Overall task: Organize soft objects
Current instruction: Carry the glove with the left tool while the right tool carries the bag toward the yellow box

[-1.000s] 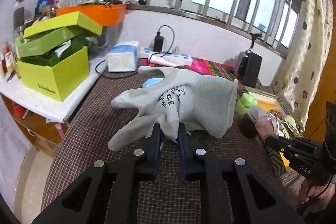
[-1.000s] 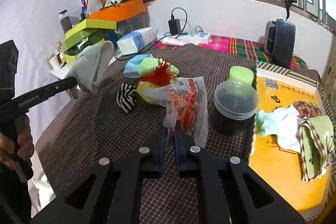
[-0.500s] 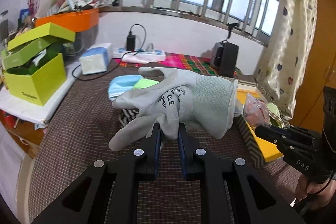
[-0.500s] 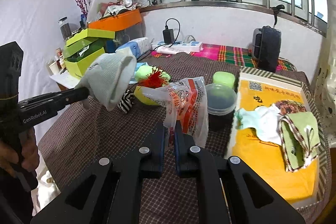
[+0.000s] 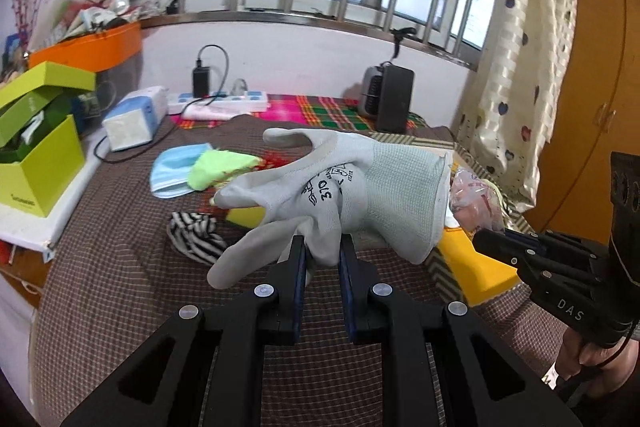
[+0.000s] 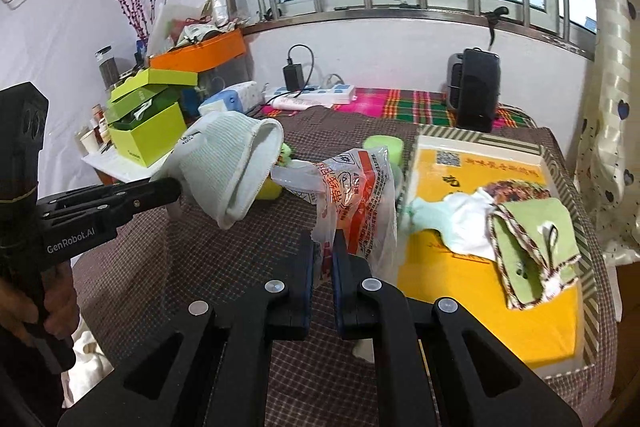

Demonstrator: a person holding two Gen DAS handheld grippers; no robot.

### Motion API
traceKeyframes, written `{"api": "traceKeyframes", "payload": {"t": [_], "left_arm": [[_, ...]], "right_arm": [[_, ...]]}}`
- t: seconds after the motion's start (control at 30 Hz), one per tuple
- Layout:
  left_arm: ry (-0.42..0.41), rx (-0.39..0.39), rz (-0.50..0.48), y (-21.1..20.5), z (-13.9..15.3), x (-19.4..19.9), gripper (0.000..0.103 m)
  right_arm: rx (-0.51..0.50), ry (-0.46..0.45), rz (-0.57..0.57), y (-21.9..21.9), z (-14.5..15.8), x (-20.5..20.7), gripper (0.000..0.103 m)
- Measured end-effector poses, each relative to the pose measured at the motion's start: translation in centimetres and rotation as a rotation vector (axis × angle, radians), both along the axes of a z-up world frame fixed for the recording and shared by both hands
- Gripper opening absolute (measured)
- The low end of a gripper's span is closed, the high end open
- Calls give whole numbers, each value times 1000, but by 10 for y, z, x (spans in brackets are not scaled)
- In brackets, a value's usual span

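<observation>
Held in the left wrist view, the left gripper [image 5: 323, 257] is seen with its two black fingers [image 5: 298, 263] pressed in on a fold of a grey knitted work glove with a coated palm [image 5: 340, 187]; the glove is lifted clear of the brown checked tablecloth [image 5: 120, 267], cuff to the right and fingers drooping left. Below and behind it on the cloth are found a black-and-white striped fabric piece [image 5: 196, 237], a pale blue face mask [image 5: 176, 173] and a lime green cloth [image 5: 220, 167] lying partly over the mask. At the right edge the right gripper [image 5: 480, 241] is seen, with a crumpled clear plastic bag with red print [image 5: 476, 199] at its tips. A lime green open cardboard box [image 5: 40, 167] is set on the white side shelf at left.

In the right wrist view, the right gripper [image 6: 322, 263] is shown nearly closed, its jaws pinching the lower edge of the plastic bag [image 6: 356, 203], which is held up above the tablecloth [image 6: 200, 259]. To the left, the left gripper [image 6: 176, 189] is seen carrying the glove [image 6: 232, 167], its open cuff turned toward the bag and close beside it. On the right, a shallow yellow printed tray with a striped rim [image 6: 480, 291] is seen holding a white and mint cloth [image 6: 456, 215] and a green pouch with braided trim [image 6: 532, 247].
</observation>
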State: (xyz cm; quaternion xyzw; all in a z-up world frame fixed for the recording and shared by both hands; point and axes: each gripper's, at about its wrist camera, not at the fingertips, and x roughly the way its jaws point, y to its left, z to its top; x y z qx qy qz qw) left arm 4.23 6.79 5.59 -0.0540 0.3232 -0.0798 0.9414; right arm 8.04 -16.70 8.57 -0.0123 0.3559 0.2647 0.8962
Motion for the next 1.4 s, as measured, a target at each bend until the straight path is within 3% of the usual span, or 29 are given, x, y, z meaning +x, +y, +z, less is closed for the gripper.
{"api": "traceKeyframes", "payload": {"t": [1.0,1.4], "left_arm": [[10,24,-261,-114,-2,29,14],[63,40,-371,-162,-25,49,14]], "right_arm": [[-6,14,-251,-104,-3,4,8],[-22,67,-338,-138,-20,14,8]]}}
